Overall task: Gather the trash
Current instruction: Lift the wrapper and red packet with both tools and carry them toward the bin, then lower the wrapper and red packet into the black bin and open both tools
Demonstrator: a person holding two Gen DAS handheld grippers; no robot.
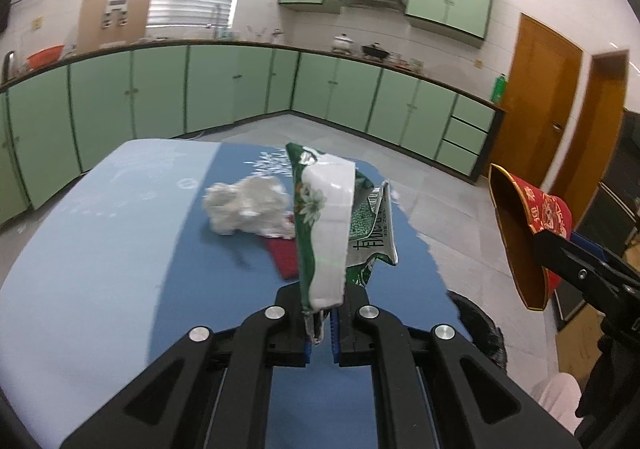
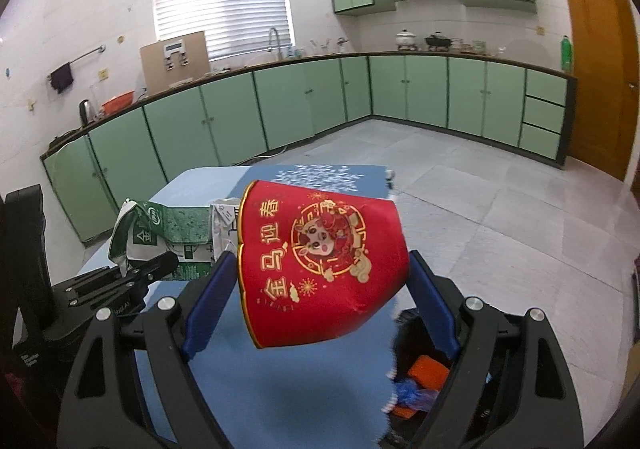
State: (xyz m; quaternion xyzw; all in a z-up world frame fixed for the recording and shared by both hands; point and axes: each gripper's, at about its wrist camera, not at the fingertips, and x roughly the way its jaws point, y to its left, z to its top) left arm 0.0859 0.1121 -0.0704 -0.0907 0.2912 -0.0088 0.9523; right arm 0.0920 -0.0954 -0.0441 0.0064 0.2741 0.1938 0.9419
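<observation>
My left gripper (image 1: 322,333) is shut on the bottom edge of a flattened green and white carton (image 1: 324,225), which stands upright above the blue table (image 1: 100,249). On the table behind it lie a crumpled white tissue (image 1: 244,205) and a flat red piece (image 1: 285,259). My right gripper (image 2: 322,289) grips a red paper cup (image 2: 320,261) with gold print, held on its side between the blue pads (image 2: 208,305). The left wrist view shows that cup (image 1: 520,233) to the right, off the table's edge. In the right wrist view the carton (image 2: 168,237) is at the left.
A bin with a black liner (image 2: 404,333) stands below the table's right edge, with orange and blue scraps inside (image 2: 428,371). Green cabinets (image 2: 280,109) line the far walls, a tiled floor (image 2: 500,209) lies between, and a wooden door (image 2: 600,69) is at the right.
</observation>
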